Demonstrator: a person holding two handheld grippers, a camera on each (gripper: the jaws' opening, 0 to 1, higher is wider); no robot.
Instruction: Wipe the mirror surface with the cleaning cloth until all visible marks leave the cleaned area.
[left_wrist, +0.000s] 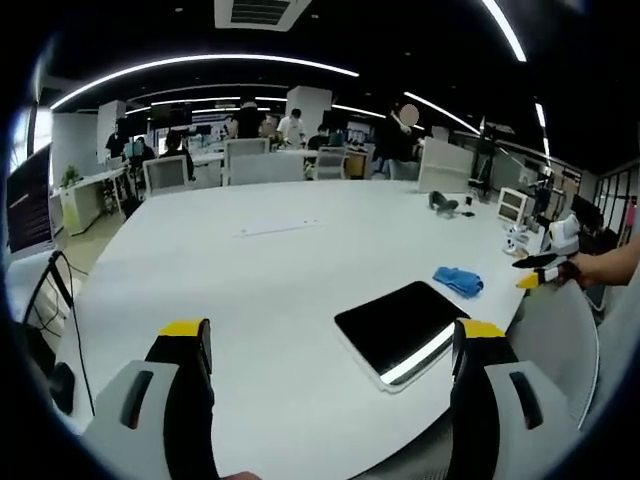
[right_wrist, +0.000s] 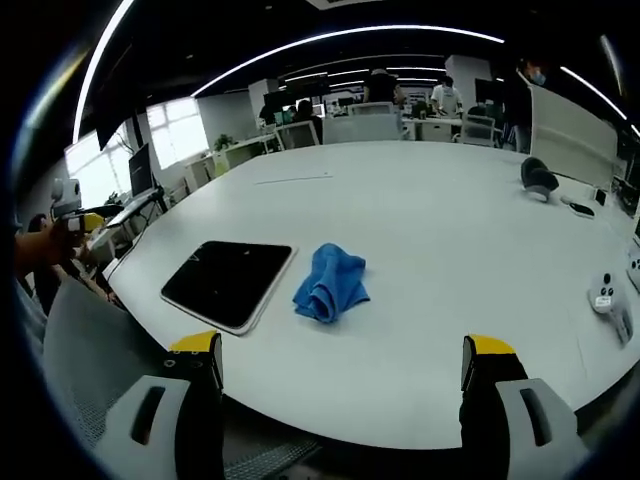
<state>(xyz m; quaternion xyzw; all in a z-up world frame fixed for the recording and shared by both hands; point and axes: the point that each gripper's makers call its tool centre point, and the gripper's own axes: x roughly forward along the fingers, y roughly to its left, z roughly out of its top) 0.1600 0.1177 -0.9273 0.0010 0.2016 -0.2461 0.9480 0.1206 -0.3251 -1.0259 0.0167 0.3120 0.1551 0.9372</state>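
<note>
Two grippers, both held off the white table (right_wrist: 450, 300) with jaws spread wide and nothing between them; you have not yet taken hold of anything. Take the mirror (right_wrist: 228, 283) as the landmark: a dark, flat rectangular panel with a pale frame, lying face-up near the table's edge on your side, where either hand can reach it and its whole surface stays open to wiping. The cleaning cloth (right_wrist: 330, 283), blue and loosely bunched, rests on the table just beside the mirror's long edge, apart from it, so the glass is uncovered. In the right gripper view the right gripper (right_wrist: 340, 375) points roughly at the cloth, which suggests this hand is placed to pick it up. In the left gripper view the left gripper (left_wrist: 330, 350) faces the mirror (left_wrist: 402, 327) from the opposite side, with the cloth (left_wrist: 459, 281) beyond the mirror's far corner; this hand seems placed to steady the frame. Your other gripper (left_wrist: 545, 262) shows past the mirror at that view's right. Marks on the glass are too faint to judge. Wiping appears not yet begun.
</note>
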